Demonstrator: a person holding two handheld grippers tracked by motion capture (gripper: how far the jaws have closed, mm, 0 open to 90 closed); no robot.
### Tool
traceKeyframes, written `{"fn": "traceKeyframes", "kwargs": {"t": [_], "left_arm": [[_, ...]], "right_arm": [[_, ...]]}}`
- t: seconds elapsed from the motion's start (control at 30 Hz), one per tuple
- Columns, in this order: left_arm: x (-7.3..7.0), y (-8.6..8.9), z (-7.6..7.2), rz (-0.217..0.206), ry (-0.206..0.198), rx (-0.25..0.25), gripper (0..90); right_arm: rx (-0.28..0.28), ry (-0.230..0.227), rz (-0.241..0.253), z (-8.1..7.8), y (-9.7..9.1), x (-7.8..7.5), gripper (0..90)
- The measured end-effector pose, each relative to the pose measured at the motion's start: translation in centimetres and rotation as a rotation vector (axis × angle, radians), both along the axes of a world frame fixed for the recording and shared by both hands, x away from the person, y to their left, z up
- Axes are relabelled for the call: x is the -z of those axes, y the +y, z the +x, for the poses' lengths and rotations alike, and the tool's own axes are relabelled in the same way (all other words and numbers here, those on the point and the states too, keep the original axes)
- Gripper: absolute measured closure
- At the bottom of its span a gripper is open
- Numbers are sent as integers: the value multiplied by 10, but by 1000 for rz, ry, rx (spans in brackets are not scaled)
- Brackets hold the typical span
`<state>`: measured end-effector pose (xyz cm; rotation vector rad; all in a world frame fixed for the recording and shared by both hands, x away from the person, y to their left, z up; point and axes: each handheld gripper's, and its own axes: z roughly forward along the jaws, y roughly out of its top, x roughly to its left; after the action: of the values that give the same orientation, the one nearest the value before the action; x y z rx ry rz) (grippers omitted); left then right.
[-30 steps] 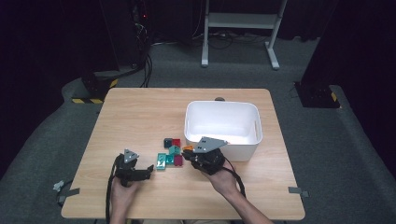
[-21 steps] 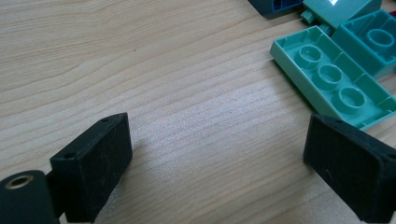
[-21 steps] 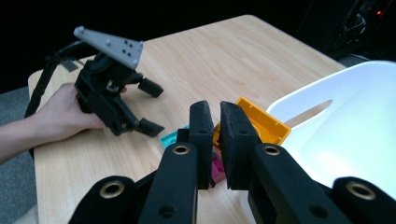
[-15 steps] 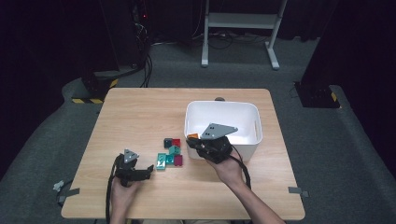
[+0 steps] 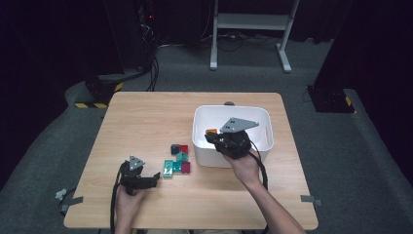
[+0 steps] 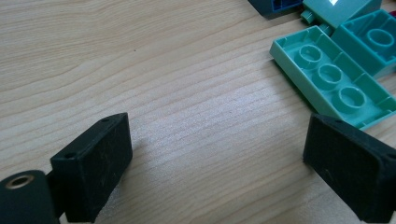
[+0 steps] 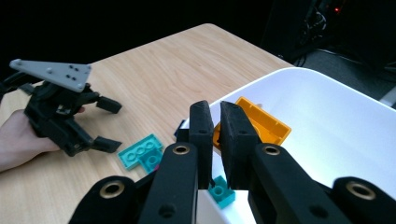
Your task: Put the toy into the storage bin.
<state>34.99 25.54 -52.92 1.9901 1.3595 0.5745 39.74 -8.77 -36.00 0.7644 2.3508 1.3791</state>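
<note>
My right gripper (image 5: 214, 136) is shut on an orange brick (image 5: 211, 131) and holds it above the left part of the white bin (image 5: 263, 114). In the right gripper view the orange brick (image 7: 257, 123) sticks out beyond the nearly touching jaws of the right gripper (image 7: 214, 116), over the bin's inside (image 7: 327, 116). My left gripper (image 5: 157, 176) lies low on the table, open, with bare wood between its pads (image 6: 93, 158). A light teal brick (image 6: 331, 84) lies upside down just ahead of its right jaw.
A small heap of bricks (image 5: 178, 158), teal, dark blue, red and magenta, lies between the left gripper and the bin. The wooden table (image 5: 146, 117) is bare to the left and far side. A metal stand (image 5: 248, 29) rises behind the table.
My right gripper has risen from beside the heap and moved right and away with the orange brick, ending over the bin. The left gripper has stayed where it was.
</note>
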Motion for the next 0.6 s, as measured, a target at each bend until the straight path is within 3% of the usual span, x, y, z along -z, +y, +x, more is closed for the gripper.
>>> {"fn": "traceKeyframes", "kwargs": {"t": [0.3, 0.6], "left_arm": [[0, 0, 0, 0, 0, 0, 82], [0, 0, 0, 0, 0, -1, 82]], "right_arm": [[59, 29, 15, 17, -11, 5, 834], [107, 50, -15, 30, -18, 12, 833]]}}
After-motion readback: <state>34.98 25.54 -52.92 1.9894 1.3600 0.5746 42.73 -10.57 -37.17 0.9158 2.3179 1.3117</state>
